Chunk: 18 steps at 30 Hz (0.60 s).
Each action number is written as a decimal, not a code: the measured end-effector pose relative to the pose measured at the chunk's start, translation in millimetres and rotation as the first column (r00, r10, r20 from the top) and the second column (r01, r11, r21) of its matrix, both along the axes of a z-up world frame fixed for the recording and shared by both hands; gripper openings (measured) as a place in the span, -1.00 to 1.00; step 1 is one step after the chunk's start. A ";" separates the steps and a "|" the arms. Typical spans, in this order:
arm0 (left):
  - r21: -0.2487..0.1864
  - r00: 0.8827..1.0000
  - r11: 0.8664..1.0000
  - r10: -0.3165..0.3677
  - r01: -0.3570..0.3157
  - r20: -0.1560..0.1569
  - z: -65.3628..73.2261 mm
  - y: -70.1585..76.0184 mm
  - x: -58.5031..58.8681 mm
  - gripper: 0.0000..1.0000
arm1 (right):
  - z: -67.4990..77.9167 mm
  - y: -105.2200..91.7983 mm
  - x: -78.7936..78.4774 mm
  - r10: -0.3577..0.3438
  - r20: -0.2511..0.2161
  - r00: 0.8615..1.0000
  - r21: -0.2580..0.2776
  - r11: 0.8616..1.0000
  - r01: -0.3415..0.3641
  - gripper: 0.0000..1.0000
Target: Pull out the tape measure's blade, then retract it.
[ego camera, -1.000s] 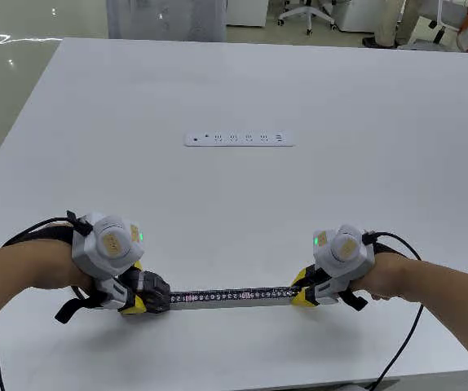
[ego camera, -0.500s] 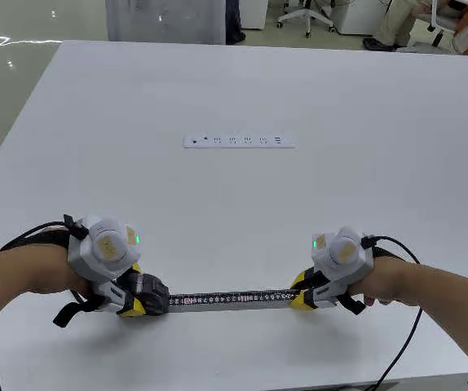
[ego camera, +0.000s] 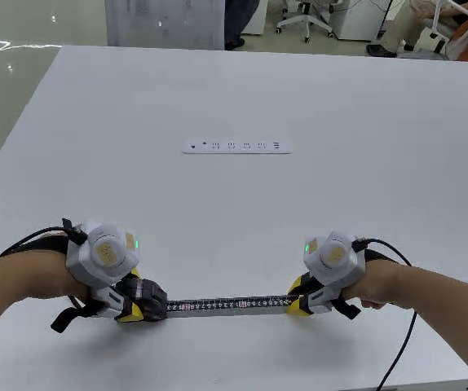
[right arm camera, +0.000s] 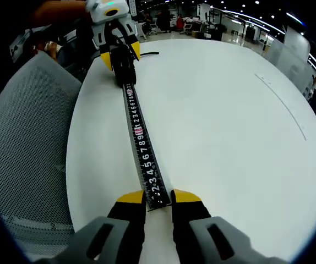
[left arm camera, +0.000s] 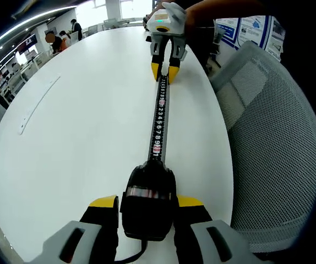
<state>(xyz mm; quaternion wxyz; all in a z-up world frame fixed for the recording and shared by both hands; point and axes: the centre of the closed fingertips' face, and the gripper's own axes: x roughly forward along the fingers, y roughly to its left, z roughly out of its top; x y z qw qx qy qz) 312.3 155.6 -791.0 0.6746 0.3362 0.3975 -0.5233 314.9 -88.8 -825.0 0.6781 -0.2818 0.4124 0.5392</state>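
The black tape measure case [ego camera: 147, 300] [left arm camera: 147, 199] sits near the table's front edge, and my left gripper [ego camera: 133, 303] [left arm camera: 147, 203] is shut on it. Its numbered blade [ego camera: 230, 305] [left arm camera: 160, 116] [right arm camera: 140, 143] runs out flat along the table to the right. My right gripper [ego camera: 298, 295] [right arm camera: 158, 199] is shut on the blade's tip, yellow fingertips [right arm camera: 131, 198] pinching either side. The right gripper view also has the case [right arm camera: 124, 65] and the left gripper [right arm camera: 116, 48] at the blade's far end. The left gripper view has the right gripper [left arm camera: 165, 60] at the far end.
A white power strip [ego camera: 236, 147] lies in the middle of the white table [ego camera: 299, 106]. A grey mesh chair [left arm camera: 273, 137] [right arm camera: 26, 143] stands just off the table's front edge. Cables [ego camera: 397, 342] trail from both grippers. Office chairs and people are beyond the far edge.
The blade's visible length between the grippers has shortened slightly; the right gripper has come a little left toward the case. The head camera has tilted, shifting the whole scene downward.
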 end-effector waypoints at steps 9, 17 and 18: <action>-0.089 0.981 0.977 0.195 -0.194 -0.001 11.8 14.4 6.3 0.27 | 13.2 4.6 5.5 -0.034 0.073 0.997 0.040 0.999 0.031 -0.25; -0.222 0.920 0.903 0.388 -0.369 0.049 30.0 29.7 14.2 0.89 | 36.6 -3.5 8.9 -0.176 0.083 0.981 0.152 0.975 0.162 -0.03; -0.241 0.910 0.890 0.411 -0.388 0.054 32.3 31.8 16.0 0.95 | 38.7 -5.0 10.6 -0.203 0.083 0.976 0.168 0.968 0.187 0.00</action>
